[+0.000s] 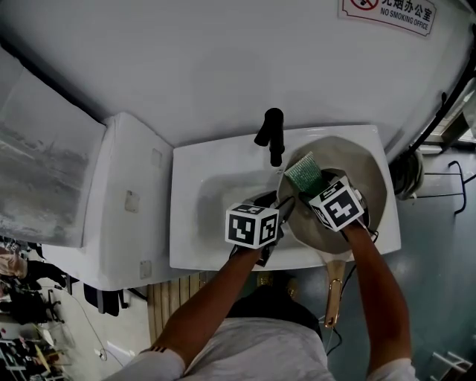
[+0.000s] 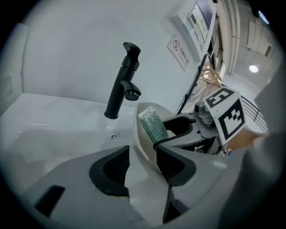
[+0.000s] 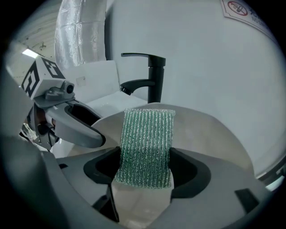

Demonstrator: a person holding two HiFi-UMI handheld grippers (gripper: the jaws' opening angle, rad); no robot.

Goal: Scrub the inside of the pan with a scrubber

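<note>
A beige pan (image 1: 361, 167) leans tilted in the right side of the white sink (image 1: 212, 190), its wooden handle (image 1: 335, 294) pointing toward me. My right gripper (image 1: 309, 192) is shut on a green mesh scrubber (image 3: 146, 145), which stands upright over the pan's inside (image 3: 210, 138). My left gripper (image 2: 142, 165) is open. The pan's near rim (image 2: 144, 134) passes between its jaws with a gap on each side. From the left gripper view the scrubber (image 2: 153, 125) shows just behind that rim.
A black faucet (image 1: 271, 134) rises at the back of the sink, close to the pan's left edge. A white counter (image 1: 126, 201) adjoins the sink on the left. A white wall with a no-smoking sign (image 1: 387, 11) stands behind.
</note>
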